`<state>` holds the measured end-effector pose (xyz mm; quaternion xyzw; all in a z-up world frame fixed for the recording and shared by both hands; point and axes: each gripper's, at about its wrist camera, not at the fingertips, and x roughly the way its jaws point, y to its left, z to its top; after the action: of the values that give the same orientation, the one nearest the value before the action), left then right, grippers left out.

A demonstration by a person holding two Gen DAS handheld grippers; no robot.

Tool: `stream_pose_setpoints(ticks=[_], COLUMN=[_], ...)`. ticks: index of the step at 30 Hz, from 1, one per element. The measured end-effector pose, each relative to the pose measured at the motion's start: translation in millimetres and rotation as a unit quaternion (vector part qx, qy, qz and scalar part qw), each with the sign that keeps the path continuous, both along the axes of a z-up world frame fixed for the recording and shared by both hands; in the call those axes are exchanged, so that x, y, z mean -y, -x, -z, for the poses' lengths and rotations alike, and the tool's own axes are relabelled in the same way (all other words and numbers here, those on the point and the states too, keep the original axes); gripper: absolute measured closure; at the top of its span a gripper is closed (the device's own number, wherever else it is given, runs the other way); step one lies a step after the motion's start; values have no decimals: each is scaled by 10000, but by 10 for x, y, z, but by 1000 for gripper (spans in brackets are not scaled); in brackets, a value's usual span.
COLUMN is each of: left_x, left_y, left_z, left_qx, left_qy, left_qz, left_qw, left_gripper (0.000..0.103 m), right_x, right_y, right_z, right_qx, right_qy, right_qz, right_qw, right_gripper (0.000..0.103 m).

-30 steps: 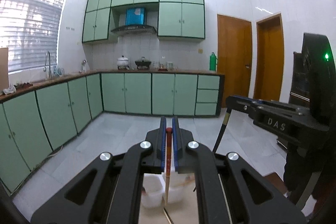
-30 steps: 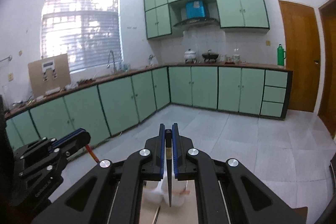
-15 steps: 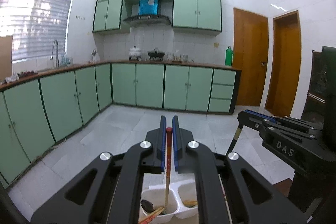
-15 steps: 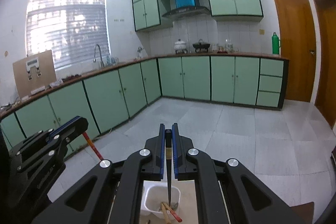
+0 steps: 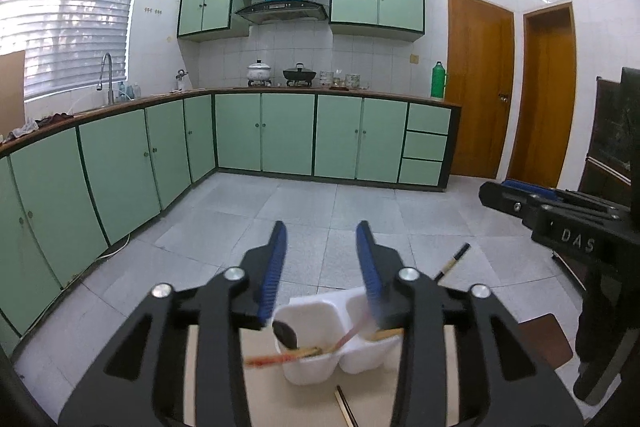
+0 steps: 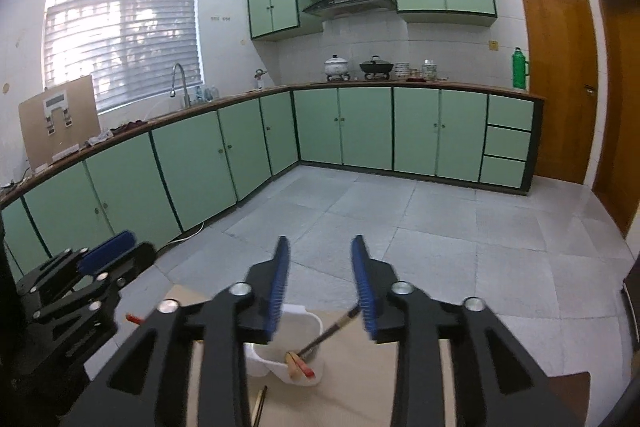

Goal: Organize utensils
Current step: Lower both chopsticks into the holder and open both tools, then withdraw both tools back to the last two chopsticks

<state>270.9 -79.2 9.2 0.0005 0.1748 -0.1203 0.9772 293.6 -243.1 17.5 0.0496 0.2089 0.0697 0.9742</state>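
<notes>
My left gripper (image 5: 322, 259) is open and empty above a white two-compartment holder (image 5: 320, 311) on the table. A red chopstick (image 5: 296, 355) lies blurred across the holder's left compartment, beside a dark spoon (image 5: 285, 331) and wooden chopsticks (image 5: 308, 351). My right gripper (image 6: 320, 277) is open and empty above the same holder (image 6: 296, 351). A black chopstick (image 6: 332, 329) leans in the holder and also shows in the left wrist view (image 5: 452, 261). The right gripper shows at the right of the left view (image 5: 560, 215).
A loose chopstick (image 5: 346, 407) lies on the light wooden table (image 5: 304, 407) in front of the holder, also in the right wrist view (image 6: 260, 403). Green kitchen cabinets (image 5: 280, 139) and a tiled floor lie beyond. Two wooden doors (image 5: 512, 95) stand at the right.
Both grippers opened. The red chopstick left the left gripper and the black one left the right gripper; both now rest in the holder. Both views tilted down slightly.
</notes>
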Motion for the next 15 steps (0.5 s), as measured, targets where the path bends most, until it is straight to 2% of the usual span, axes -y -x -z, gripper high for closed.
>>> stream_pose_setpoints(ticks=[4, 7, 15], left_x=[-106, -153, -264], left_y=[321, 589, 1144], left_z=[10, 89, 538], left_qx=[52, 95, -229], left_qy=[127, 84, -33], left_qz=[13, 8, -86], left_qw=[9999, 9999, 9997], left_gripper=[50, 45, 34], right_x=[56, 97, 97], right_y=[282, 571, 1224], right_z=[16, 106, 573], right_qx=[85, 112, -78], right_qy=[23, 1, 26], right_qz=[97, 158, 334], right_qw=[9999, 9998, 9994], right_gripper=[47, 41, 19])
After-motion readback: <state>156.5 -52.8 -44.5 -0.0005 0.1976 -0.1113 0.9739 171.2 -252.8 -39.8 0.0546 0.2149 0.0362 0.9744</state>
